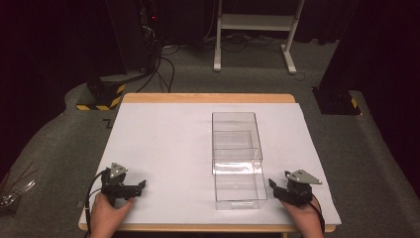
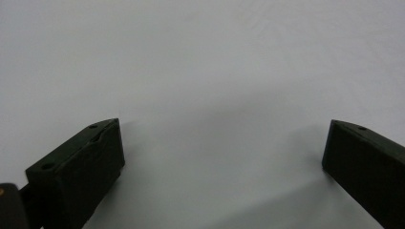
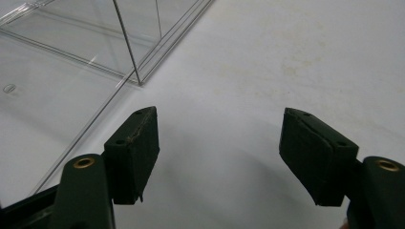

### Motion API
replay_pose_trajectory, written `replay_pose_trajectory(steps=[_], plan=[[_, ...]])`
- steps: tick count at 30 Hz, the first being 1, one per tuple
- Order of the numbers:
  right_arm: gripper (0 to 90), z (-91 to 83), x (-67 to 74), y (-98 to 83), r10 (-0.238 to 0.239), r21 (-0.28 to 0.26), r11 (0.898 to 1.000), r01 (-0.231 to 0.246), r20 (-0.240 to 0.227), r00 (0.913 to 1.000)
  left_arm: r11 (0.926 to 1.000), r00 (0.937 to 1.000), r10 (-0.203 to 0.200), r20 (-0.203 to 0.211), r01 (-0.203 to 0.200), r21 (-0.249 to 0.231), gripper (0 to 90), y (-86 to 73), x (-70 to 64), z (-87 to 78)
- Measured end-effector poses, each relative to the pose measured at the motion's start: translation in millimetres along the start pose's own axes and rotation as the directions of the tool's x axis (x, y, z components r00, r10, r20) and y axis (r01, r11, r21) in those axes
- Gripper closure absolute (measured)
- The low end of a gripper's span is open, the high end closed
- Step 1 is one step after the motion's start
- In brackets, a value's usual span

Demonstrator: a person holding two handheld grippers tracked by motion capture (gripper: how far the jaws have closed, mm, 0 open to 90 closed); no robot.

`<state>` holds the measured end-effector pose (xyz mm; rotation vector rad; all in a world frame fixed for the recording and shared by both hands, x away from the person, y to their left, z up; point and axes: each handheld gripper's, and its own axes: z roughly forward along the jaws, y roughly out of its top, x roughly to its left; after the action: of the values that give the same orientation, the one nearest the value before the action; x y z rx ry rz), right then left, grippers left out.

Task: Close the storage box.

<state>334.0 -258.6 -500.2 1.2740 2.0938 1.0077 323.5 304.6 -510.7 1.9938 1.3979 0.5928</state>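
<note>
A clear plastic box (image 1: 236, 144) stands right of centre on the white table (image 1: 163, 144), with its clear drawer (image 1: 240, 187) pulled out toward the person (nothing visible inside it). The right gripper (image 1: 274, 185) rests just beside the drawer's right side, jaws parted with bare table between them; in the right gripper view the drawer (image 3: 71, 71) lies just ahead-left. The left gripper (image 1: 140, 187) sits well apart at the table's near left, jaws wide and empty.
</note>
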Motion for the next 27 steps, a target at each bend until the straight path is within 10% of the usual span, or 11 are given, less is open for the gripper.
replay_pose_trajectory(steps=[27], plan=[[33.5, -0.6, -0.2, -0.2, 0.008, -0.004, 1.000, -0.008, 0.012, 0.9999, 1.0000, 1.0000, -0.001, 0.000, 0.001, -0.001, 0.6, 0.0, 0.0, 0.1]])
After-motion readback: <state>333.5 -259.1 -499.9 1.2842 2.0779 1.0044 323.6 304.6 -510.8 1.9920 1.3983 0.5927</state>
